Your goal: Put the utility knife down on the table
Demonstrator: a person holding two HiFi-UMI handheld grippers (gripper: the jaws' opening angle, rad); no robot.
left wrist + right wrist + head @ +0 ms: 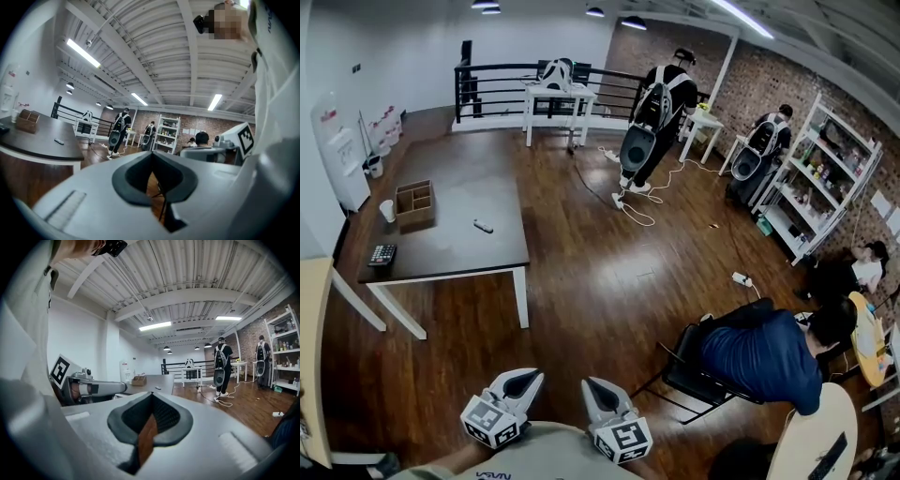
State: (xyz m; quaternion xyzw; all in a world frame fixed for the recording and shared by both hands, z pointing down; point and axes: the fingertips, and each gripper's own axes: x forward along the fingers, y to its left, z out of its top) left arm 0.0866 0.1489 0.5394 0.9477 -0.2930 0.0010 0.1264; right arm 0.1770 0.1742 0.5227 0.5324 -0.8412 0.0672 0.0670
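Left gripper [521,382]: fingers closed on nothing, held low by the person's body.
Right gripper [598,394]: fingers closed on nothing, just beside the left.
Knife [483,226]: flat on the worktop [469,258], near a box [415,202], well apart from both grippers.

Wooden box [415,202] w/ cup [387,210] just beside; calculator [382,253] nearby; 1 seated person [769,361] at right.
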